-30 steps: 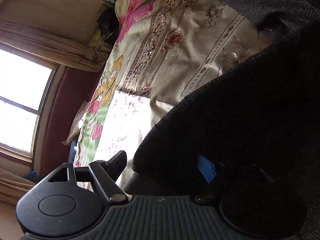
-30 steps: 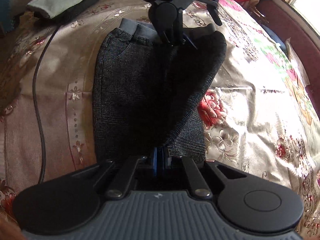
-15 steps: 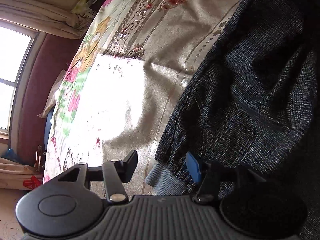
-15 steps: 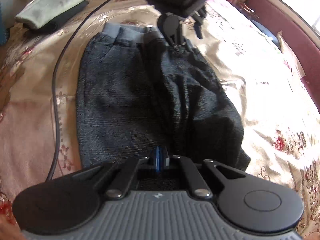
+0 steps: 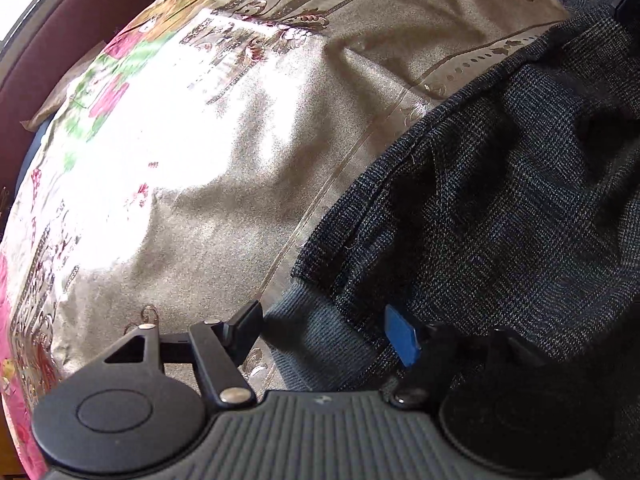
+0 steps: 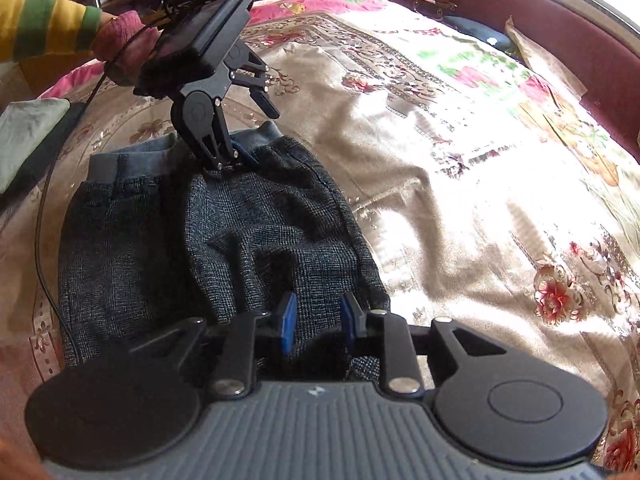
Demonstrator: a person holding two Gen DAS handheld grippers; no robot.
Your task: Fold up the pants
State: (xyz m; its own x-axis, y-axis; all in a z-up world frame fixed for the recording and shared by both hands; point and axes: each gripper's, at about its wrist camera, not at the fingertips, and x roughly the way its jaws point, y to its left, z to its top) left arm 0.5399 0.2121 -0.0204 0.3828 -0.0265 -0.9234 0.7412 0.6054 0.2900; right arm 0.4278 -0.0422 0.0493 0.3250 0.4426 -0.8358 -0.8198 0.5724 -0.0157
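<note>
Dark grey checked pants [image 6: 224, 236] with a blue-grey ribbed waistband [image 6: 132, 160] lie folded lengthwise on the bedspread. In the left wrist view the pants [image 5: 500, 208] fill the right side. My left gripper [image 5: 326, 330] is open, its fingers spread over the waistband [image 5: 316, 340]; it also shows in the right wrist view [image 6: 252, 128] at the far waistband end. My right gripper [image 6: 316, 318] is open, its blue pads [image 6: 288, 322] apart just over the near leg end of the pants.
The floral satin bedspread [image 6: 460, 152] covers the bed, sunlit at right. A folded grey-green cloth [image 6: 28, 136] lies at the far left with a black cable [image 6: 44, 216] beside the pants. A dark red headboard [image 6: 540, 28] runs along the back right.
Both grippers lowered the lifted pants half onto the other half and let go. The left gripper opened first, then the right; the pants now lie flat.
</note>
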